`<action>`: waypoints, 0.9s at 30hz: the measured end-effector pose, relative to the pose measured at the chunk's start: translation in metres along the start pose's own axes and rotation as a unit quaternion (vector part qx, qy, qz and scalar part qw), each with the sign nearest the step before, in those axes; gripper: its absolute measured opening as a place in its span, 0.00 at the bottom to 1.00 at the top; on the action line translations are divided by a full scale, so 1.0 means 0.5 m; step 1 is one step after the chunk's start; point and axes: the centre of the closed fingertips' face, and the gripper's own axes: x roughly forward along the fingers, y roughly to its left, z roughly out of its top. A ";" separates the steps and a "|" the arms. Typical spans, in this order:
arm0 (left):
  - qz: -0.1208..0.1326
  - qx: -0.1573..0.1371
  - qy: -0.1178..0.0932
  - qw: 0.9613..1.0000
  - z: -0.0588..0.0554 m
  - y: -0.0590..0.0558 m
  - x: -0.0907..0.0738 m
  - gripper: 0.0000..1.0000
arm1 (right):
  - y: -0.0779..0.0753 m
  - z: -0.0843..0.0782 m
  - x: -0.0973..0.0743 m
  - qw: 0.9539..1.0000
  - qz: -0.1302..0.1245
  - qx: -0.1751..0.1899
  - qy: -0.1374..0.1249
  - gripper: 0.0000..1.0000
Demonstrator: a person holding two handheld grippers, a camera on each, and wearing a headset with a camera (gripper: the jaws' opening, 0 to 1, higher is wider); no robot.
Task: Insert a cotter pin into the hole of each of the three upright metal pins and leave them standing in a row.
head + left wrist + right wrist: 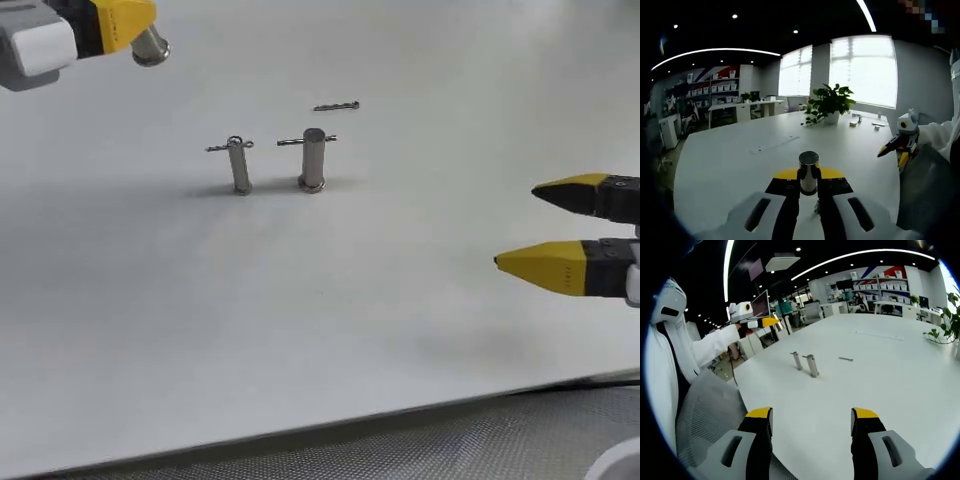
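The white table carries two finished pieces, so the task looks about two thirds done.

The left gripper hangs high over the table's far left, pressed onto the third pin, well apart from the row. The right gripper hovers low at the near right with its jaws spread and nothing between them.

The thick pin and the thin pin stand upright side by side, near each other but not touching. Each has a cotter through its top: one crosses the thick pin, another crosses the thin pin. A loose cotter lies flat just behind the thick pin. What is left, I judge, is to stand the third pin beside the two and get that cotter through it.

The left gripper view gives the grip plainly: the third pin sits upright between the jaws, its end cap facing the lens, though its hole is hidden. The right gripper view confirms the wide gap between its own jaws. There the two pins are too small to show their cotters, which the head view makes clear.
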 end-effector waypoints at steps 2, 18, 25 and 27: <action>-0.009 0.004 0.003 1.000 -0.003 -0.028 0.006 0.09 | 0.001 -0.001 0.000 1.000 0.000 0.002 -0.001 0.60; -0.060 -0.010 0.082 0.995 -0.152 -0.155 0.077 0.09 | 0.004 -0.007 -0.008 1.000 -0.004 0.005 -0.002 0.59; -0.061 -0.009 0.119 0.991 -0.195 -0.180 0.094 0.09 | 0.011 -0.005 -0.002 1.000 0.000 0.005 0.002 0.59; -0.058 -0.013 0.123 0.991 -0.203 -0.184 0.099 0.09 | 0.012 -0.006 -0.001 1.000 0.001 0.006 0.004 0.59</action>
